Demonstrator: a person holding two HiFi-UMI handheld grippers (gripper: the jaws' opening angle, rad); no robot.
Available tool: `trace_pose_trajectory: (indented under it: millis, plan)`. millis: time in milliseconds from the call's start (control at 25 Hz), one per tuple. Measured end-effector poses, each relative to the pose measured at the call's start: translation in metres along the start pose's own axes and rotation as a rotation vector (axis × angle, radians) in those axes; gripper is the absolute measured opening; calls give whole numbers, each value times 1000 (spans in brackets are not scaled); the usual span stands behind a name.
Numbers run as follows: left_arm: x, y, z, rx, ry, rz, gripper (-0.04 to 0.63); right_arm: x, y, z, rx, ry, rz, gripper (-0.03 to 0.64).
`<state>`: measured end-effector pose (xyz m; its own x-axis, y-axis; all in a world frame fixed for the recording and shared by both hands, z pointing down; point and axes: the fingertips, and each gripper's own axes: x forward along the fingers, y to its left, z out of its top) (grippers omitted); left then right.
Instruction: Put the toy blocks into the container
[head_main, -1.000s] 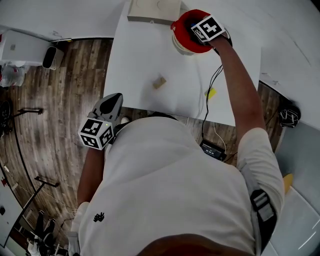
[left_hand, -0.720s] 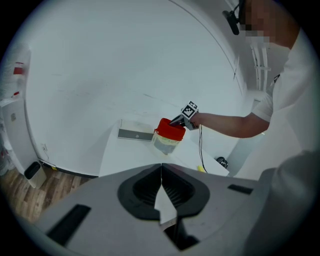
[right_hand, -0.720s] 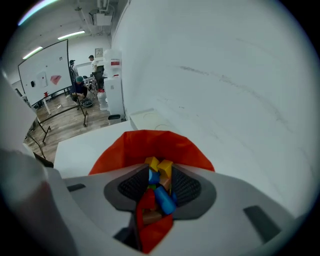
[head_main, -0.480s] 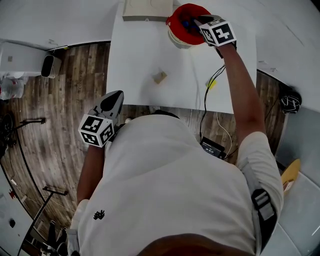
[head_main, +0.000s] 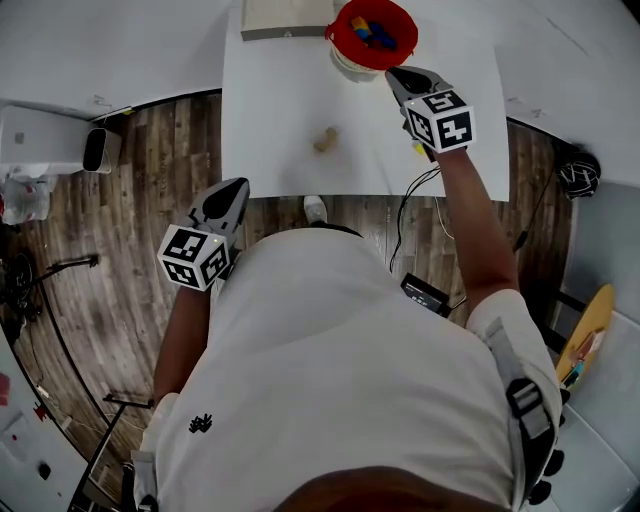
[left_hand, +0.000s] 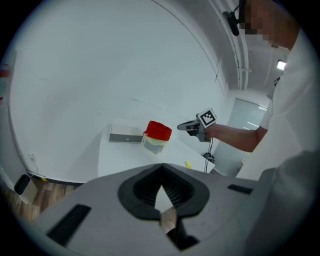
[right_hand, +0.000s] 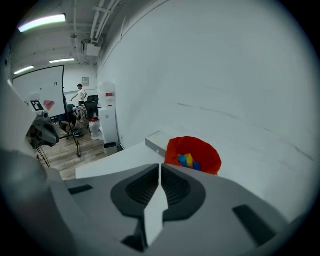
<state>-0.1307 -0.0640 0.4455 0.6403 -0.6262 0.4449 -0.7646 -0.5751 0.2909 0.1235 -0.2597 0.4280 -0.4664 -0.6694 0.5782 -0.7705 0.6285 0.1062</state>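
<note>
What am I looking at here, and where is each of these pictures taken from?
A person holds two hand-held grippers, like tongs with cameras. The top-down picture comes from a camera on their head; the other two look along each gripper's jaws. The left gripper hangs off the white table, shut and empty. The right gripper is over the table near the red container; its jaws have just closed on nothing. Coloured toy blocks lie in the container. One tan block lies on the table, and a beige box sits beside the container.
</note>
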Motion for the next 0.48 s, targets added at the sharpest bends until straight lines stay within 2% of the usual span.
trace_pose_trajectory:
  millis: [240,480]
  plan:
    - [-21,-6,-11,8,-9,-52,6,-40,66,-27,78,-51,-12,14]
    - [-44,-12,-26,33,5,-74,6,-68,140,-59,115,-54,23,14]
